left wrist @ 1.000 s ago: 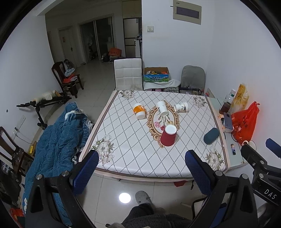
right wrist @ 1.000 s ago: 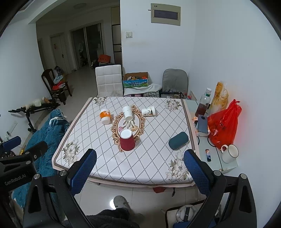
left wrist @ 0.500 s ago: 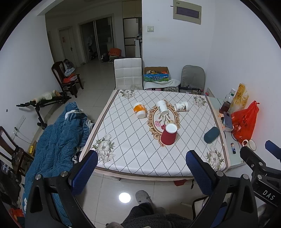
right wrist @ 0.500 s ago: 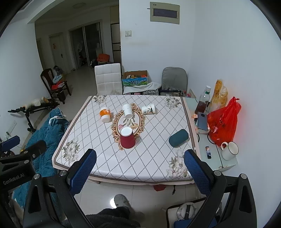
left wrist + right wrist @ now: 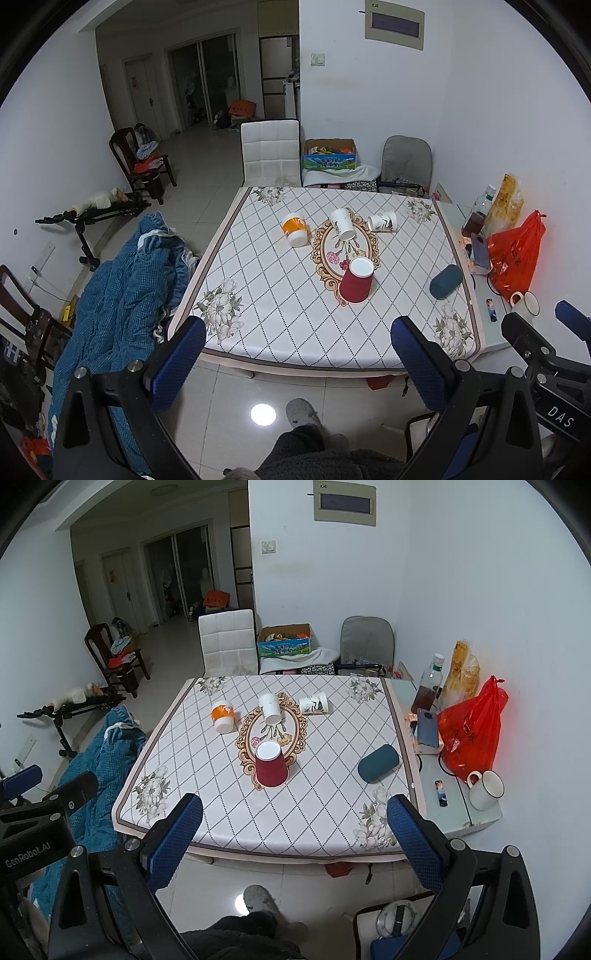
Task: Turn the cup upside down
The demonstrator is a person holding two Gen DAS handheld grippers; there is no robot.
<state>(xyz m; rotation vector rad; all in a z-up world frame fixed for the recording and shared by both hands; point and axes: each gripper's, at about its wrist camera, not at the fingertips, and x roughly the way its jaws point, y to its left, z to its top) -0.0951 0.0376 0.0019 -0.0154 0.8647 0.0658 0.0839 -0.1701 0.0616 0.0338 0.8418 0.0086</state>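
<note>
I am holding my left gripper (image 5: 297,363) wide apart and empty, up over the floor in front of the bench (image 5: 280,317). I am holding my right gripper (image 5: 293,836) the same way, wide apart with nothing in it. The red cup (image 5: 356,280) is sitting upside down on the flower picture in the middle of the bench. Behind it an orange cup (image 5: 294,230) and two white cups (image 5: 341,223) are lying tipped over. A teal roll (image 5: 378,763) is lying to the right.
</note>
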